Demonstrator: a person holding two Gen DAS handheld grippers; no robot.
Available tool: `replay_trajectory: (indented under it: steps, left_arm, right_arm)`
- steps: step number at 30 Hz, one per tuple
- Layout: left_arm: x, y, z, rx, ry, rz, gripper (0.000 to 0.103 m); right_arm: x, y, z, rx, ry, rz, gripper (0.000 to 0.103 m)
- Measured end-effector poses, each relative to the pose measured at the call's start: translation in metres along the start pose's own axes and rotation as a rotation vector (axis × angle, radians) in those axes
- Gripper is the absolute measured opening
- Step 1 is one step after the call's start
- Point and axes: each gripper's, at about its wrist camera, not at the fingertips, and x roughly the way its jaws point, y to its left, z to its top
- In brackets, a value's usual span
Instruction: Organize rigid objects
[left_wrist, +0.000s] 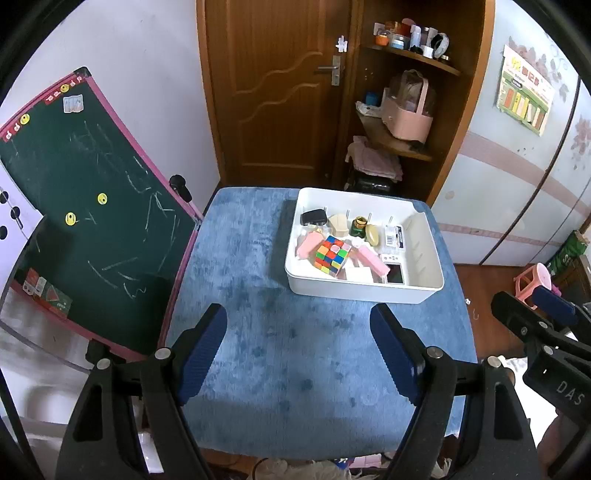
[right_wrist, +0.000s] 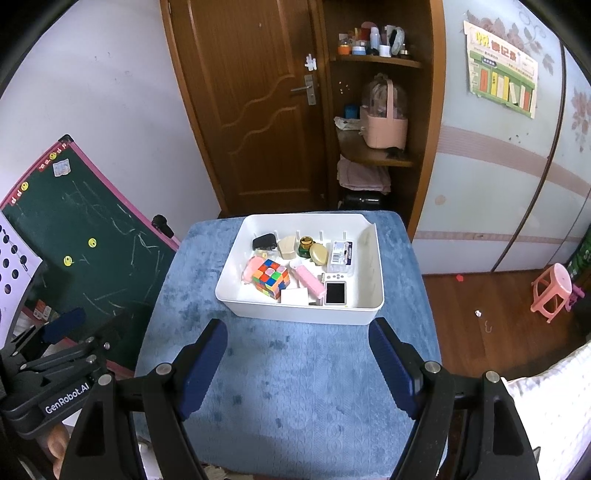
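Left wrist view: left gripper (left_wrist: 299, 354) over blue plush table cover (left_wrist: 258, 332), blue-padded jaws spread apart, nothing between. White rectangular plastic bin (left_wrist: 364, 291) toward the cover's far right corner, long axis running left to right. Inside, multicoloured puzzle cube (left_wrist: 332, 254) turned corner-forward; pink oblong case (left_wrist: 373, 260) lying flat, long axis slanting from far left to near right; small white camera (left_wrist: 394, 274) screen-up near the front wall; black bottle (left_wrist: 313, 217) against the back wall. Green chalkboard with pink frame (left_wrist: 92, 221) leaning left of the table.

Right wrist view: right gripper (right_wrist: 298, 356) above the same cover, jaws likewise parted and empty. Bin just beyond the fingertips, contents unchanged in layout. Pink plastic stool (right_wrist: 552, 288) on the wooden floor, right.
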Motion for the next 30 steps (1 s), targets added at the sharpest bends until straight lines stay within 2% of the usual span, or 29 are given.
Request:
replay_trajectory:
  steps: [30]
  left_arm:
    - [0.004,-0.002,-0.005,0.019,0.008,0.011,0.082]
  right_arm:
    - [0.012,0.006,-0.004,-0.009,0.042,-0.015,0.080]
